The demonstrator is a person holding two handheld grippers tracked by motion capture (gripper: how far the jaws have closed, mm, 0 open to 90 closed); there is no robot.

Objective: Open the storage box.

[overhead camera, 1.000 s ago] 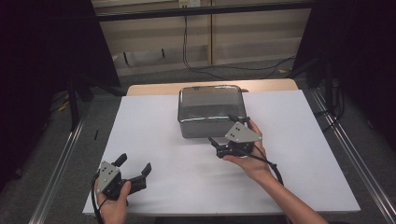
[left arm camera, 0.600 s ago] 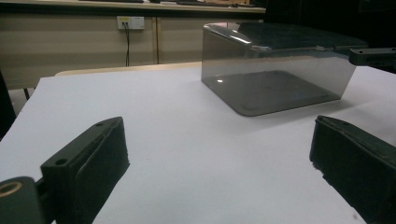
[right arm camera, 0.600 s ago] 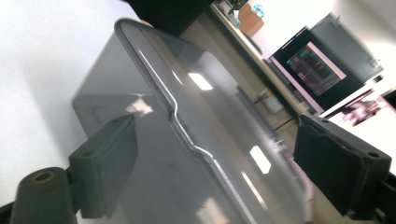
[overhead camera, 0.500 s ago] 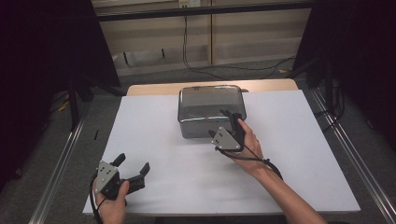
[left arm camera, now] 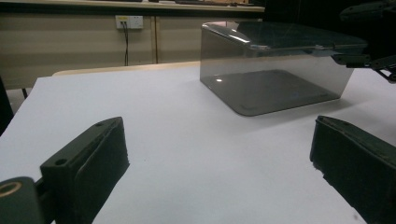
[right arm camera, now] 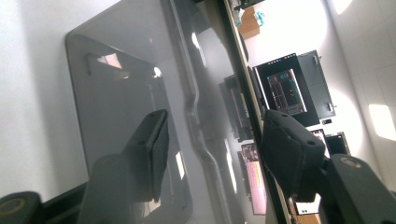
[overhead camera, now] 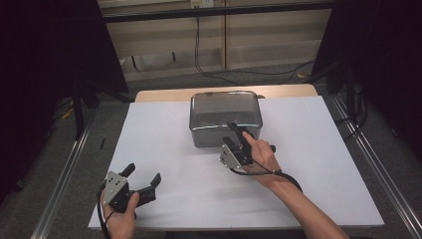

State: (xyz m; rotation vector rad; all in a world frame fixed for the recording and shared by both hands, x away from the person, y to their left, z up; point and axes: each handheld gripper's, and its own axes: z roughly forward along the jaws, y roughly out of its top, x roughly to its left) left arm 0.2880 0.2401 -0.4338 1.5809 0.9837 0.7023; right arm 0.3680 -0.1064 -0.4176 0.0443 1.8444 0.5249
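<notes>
Now right gripper (overhead camera: 238, 135) at near edge of smoked plastic box (overhead camera: 225, 117), mid-worktop (overhead camera: 164, 144); fingers have just been closing, straddling its wall, not yet pinching. Left gripper (overhead camera: 144, 179) wide open, empty, well apart.

Smoky grey, see-through plastic box (overhead camera: 225, 117) with glossy lid, unpatterned. Plain white table sheet (overhead camera: 164, 129) over pale wooden tabletop (overhead camera: 164, 94). Both handheld grippers, left (overhead camera: 142, 183) and right (overhead camera: 238, 135), black-jawed with grey plates and black cables.
</notes>
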